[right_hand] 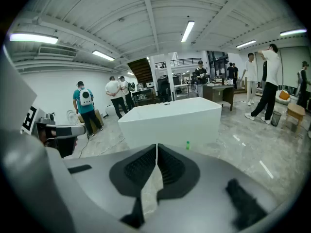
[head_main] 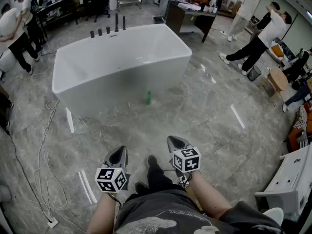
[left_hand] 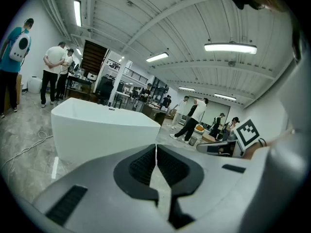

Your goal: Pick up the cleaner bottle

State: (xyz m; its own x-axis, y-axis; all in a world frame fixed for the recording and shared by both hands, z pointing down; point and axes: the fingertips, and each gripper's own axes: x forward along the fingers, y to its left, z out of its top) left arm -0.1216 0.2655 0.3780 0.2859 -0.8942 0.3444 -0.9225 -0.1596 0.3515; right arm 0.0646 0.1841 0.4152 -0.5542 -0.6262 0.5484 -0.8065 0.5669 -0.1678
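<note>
cleaner bottle (head_main: 148, 97): tiny, label unreadable | right gripper (right_hand: 156, 147): jaws together, empty

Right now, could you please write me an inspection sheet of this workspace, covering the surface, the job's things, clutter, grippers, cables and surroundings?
Surface: grey marble-look tiled floor, no table in use.
Job's things: green cleaner bottle, upright on the floor against the front wall of the white bathtub; untouched.
Clutter: white strips lying on the floor; nothing seen next to the bottle.
Grippers: left gripper and right gripper both shut and empty, held near the person's body, well short of the bottle.
Cables: white cable trailing over the floor on the left.
Surroundings: people standing around and a desk beyond the bathtub.
</note>
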